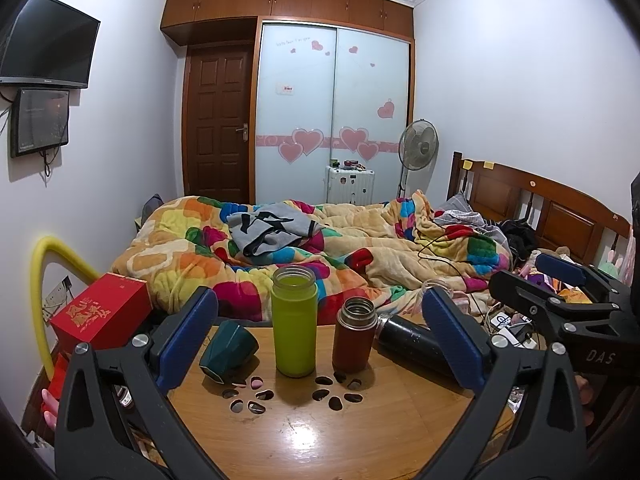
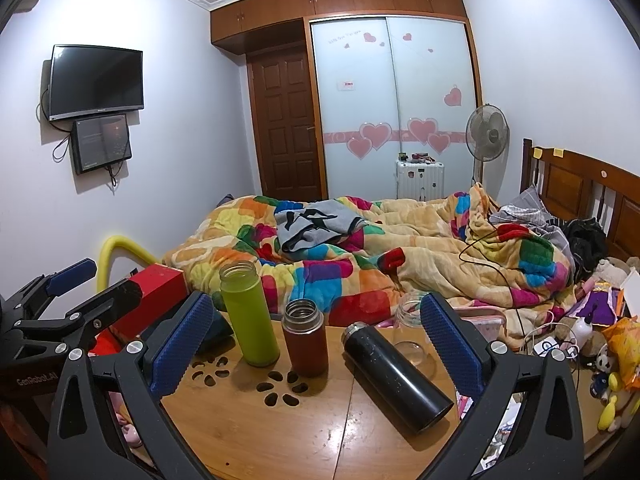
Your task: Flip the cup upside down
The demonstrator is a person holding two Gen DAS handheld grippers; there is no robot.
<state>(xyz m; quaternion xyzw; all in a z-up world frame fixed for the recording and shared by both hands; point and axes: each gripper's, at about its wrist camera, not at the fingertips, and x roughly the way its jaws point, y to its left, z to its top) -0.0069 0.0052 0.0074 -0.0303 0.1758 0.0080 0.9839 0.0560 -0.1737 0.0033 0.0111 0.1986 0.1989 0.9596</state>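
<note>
Black flask (image 2: 396, 376) lying beside upright bottles (image 2: 250, 314).

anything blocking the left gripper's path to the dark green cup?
Nothing visible. The dark green cup lies tipped on the table just inside the open left gripper's left finger. The green bottle stands clear, to its right.

On my round wooden table (image 1: 320, 436) a tall lime-green bottle (image 1: 294, 322) stands open beside a short brown steel-rimmed flask (image 1: 354, 334); a black cylindrical thermos (image 2: 396, 376) lies sideways, with a red cardboard box (image 1: 102, 312) at the table's left.
</note>
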